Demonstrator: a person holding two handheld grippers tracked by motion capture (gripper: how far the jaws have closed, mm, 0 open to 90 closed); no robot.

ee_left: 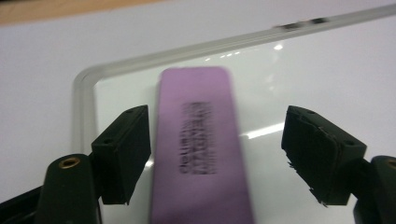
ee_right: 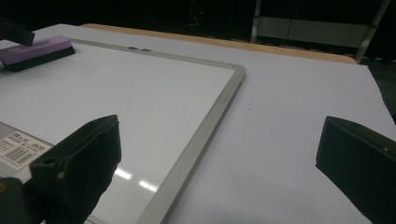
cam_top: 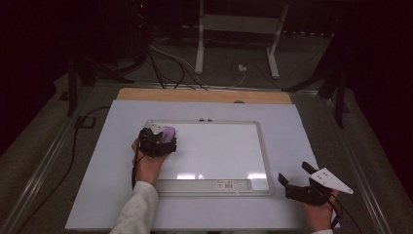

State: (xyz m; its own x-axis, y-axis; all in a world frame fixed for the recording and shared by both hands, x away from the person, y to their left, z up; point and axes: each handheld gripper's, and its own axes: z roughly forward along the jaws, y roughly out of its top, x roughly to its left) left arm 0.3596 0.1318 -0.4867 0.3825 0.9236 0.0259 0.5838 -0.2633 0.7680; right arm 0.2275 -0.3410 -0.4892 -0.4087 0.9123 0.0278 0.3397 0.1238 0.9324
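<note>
A purple eraser (cam_top: 168,132) (ee_left: 201,149) (ee_right: 37,49) lies flat on the whiteboard (cam_top: 263,146) (ee_left: 81,93) (ee_right: 210,126), near its far left corner. My left gripper (cam_top: 157,141) (ee_left: 219,140) is over it and open. The eraser sits between the jaws, close to the left pad, with a wide gap to the right pad, and neither pad presses on it. My right gripper (cam_top: 294,171) (ee_right: 219,158) is open and holds nothing. It hovers over the white tabletop (cam_top: 107,170) just right of the board's near right corner.
A barcode label (cam_top: 229,184) (ee_right: 18,149) sits on the board's near edge. A wooden strip (cam_top: 204,95) runs along the table's far side. Beyond it, cables (cam_top: 170,68) and a white stand (cam_top: 199,44) are on the floor.
</note>
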